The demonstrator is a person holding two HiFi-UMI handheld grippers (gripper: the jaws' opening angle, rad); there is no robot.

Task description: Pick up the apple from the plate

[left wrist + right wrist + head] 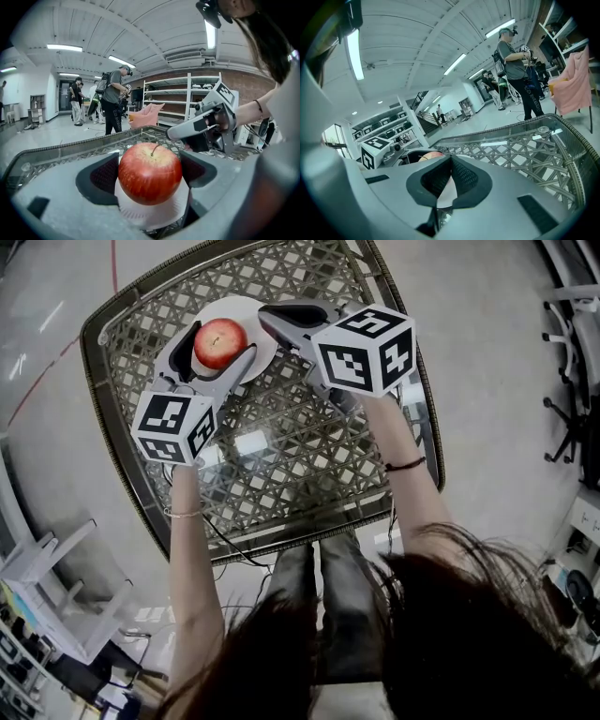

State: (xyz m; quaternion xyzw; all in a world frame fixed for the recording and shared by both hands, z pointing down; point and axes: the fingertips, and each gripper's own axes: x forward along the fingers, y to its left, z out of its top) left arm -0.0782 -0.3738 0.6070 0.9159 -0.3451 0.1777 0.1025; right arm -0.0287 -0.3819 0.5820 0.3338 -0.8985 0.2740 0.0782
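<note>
- My left claw (223, 341) is pinching the apple (150, 174). Its dark pads (104, 174) press against the fruit's two sides, and the stem points up between them.
- The apple is red and sits over the middle of the white plate (236, 302). I cannot tell whether its underside rests on the plate or hangs just clear of it.
- The plate lies in the far left part of the table (281, 456), which has a glass top over woven lattice and a dark rim.
- My right claw (450, 168) is pressed together with nothing in it, its jaws meeting in a single seam.
- In the head view, the right claw's tip lies over the plate's right edge, just beside the apple but apart from it.
- Past the table, people (112, 101) stand on the floor near open shelving (171, 101).
</note>
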